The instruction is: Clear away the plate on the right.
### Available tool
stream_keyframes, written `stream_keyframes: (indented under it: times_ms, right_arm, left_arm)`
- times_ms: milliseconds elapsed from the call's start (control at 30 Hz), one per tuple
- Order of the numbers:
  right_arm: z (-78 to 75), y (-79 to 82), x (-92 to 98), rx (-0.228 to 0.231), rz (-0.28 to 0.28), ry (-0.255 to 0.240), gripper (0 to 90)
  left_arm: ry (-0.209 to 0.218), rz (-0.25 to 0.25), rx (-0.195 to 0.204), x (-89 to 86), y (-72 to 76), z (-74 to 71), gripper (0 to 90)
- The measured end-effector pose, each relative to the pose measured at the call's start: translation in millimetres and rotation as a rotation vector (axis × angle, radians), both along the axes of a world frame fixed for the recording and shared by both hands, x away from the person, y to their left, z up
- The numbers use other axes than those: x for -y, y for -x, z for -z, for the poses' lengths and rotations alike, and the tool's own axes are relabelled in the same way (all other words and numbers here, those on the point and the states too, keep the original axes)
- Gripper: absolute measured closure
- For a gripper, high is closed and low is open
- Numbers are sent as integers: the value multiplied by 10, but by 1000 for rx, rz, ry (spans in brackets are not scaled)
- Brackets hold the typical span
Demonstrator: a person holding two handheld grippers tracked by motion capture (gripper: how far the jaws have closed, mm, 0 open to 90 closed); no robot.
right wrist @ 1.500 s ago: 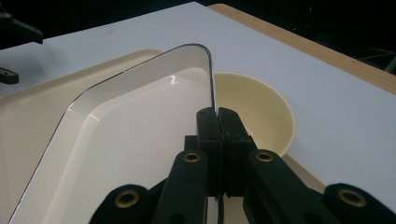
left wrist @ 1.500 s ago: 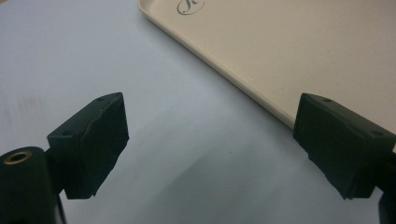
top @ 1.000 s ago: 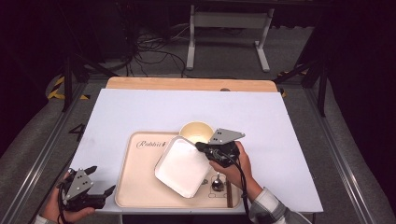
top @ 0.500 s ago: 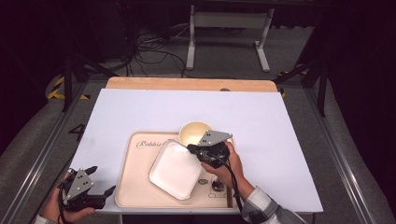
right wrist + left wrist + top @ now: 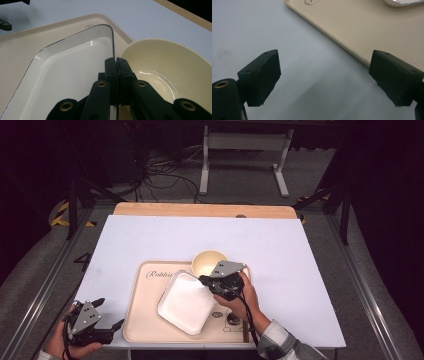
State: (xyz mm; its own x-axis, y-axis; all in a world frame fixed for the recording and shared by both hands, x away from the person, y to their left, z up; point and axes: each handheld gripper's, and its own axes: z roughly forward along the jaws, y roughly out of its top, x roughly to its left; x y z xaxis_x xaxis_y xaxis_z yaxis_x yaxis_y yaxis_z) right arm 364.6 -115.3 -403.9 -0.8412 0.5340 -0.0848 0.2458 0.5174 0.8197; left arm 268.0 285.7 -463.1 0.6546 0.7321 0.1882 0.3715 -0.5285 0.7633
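A white rectangular dish [image 5: 184, 303] lies over the beige tray [image 5: 144, 322], its far right corner lifted. My right gripper [image 5: 204, 281] is shut on that corner's thin rim; in the right gripper view the jaws of the gripper [image 5: 115, 61] pinch the edge of the dish [image 5: 75, 67]. A cream bowl [image 5: 208, 261] stands right behind the gripper, and up close the bowl [image 5: 162, 65] sits just right of the jaws. My left gripper [image 5: 107, 313] rests open at the table's front left corner. Nothing is between the wide-apart jaws of the left gripper [image 5: 324, 72], which hang over the white tabletop beside the tray's edge [image 5: 352, 50].
A small dark object [image 5: 231, 319] and a brown stick [image 5: 245, 330] lie on the tray's front right part. The white table sheet [image 5: 280, 250] stretches behind and to both sides of the tray. A wooden strip [image 5: 200, 210] runs along the far edge.
My right gripper has carried the dish a little to the left across the tray, still shut on its rim. The left gripper has stayed where it was.
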Motion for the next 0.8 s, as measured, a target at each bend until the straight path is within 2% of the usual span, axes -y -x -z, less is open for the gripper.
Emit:
stream_keyframes:
  times_ms: [267,633,800]
  right_arm:
    - [-9,23,-12,12,-12,2,900]
    - [-19,55,1,5,-47,0,883]
    - [14,135,-12,-22,-96,24,892]
  left_arm:
    - [-2,-3,0,2,0,-2,111]
    - [-3,-2,-1,3,2,1,111]
    - [-3,-1,4,-2,4,-5,112]
